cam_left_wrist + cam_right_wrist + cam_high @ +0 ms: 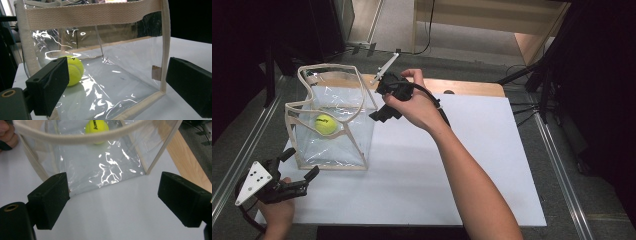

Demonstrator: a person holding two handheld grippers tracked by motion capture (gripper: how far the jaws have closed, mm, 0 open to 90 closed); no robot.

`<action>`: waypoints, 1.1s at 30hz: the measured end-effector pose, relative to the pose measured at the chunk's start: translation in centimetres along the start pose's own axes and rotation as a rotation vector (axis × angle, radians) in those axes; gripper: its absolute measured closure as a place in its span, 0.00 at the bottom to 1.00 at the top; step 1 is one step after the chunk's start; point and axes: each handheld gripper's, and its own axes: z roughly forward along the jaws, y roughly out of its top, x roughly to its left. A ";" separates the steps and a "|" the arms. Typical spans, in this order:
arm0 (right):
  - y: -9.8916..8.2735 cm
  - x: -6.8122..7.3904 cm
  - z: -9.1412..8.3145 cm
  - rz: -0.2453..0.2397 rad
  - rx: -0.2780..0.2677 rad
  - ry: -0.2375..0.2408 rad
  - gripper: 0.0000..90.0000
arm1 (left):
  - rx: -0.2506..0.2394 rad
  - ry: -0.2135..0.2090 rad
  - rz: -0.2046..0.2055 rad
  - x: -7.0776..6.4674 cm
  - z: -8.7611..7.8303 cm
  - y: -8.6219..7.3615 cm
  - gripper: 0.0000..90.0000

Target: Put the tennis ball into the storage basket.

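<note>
A clear plastic bag (pixel 343 148) with beige webbing trim stands open on the left of a white board (pixel 437 170). A yellow tennis ball (pixel 325 124) lies inside it on the bottom. My left gripper (pixel 303 162) is open near the bag's front left corner; its view faces the bag (pixel 87 15) and ball (pixel 76 68) between wide jaws (pixel 117 85). My right gripper (pixel 380 100) is open beside the bag's right wall, close to its top rim. Its view looks down at the bag's strap (pixel 75 139) and ball (pixel 97 127), nothing between its jaws (pixel 115 197).
The white board lies on a wooden table (pixel 472 88) whose edge shows at the back. Metal rails (pixel 557 165) run along both sides. Dark stands and cables (pixel 537 80) crowd the right rear. The other hand (pixel 7 132) shows in the right gripper view.
</note>
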 end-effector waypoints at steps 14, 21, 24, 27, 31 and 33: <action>-4.8 0.5 1.6 0.047 0.001 -0.003 0.10 | -0.001 -0.001 0.000 0.0 0.0 0.0 0.06; -6.6 0.9 1.4 0.063 0.004 -0.011 0.10 | 0.000 -0.001 -0.001 0.0 0.0 0.0 0.06; -7.5 0.9 1.4 0.070 0.000 -0.015 0.10 | 0.003 -0.001 0.002 0.0 0.0 0.0 0.06; -8.5 1.0 1.5 0.068 -0.010 -0.015 0.10 | 0.003 -0.001 0.004 0.0 0.0 0.0 0.06; -9.8 1.4 1.5 0.084 -0.015 -0.015 0.10 | 0.004 -0.001 0.004 0.0 0.0 0.0 0.06; -10.4 1.6 1.5 0.095 -0.013 -0.021 0.10 | 0.004 0.000 0.003 0.0 0.0 0.0 0.06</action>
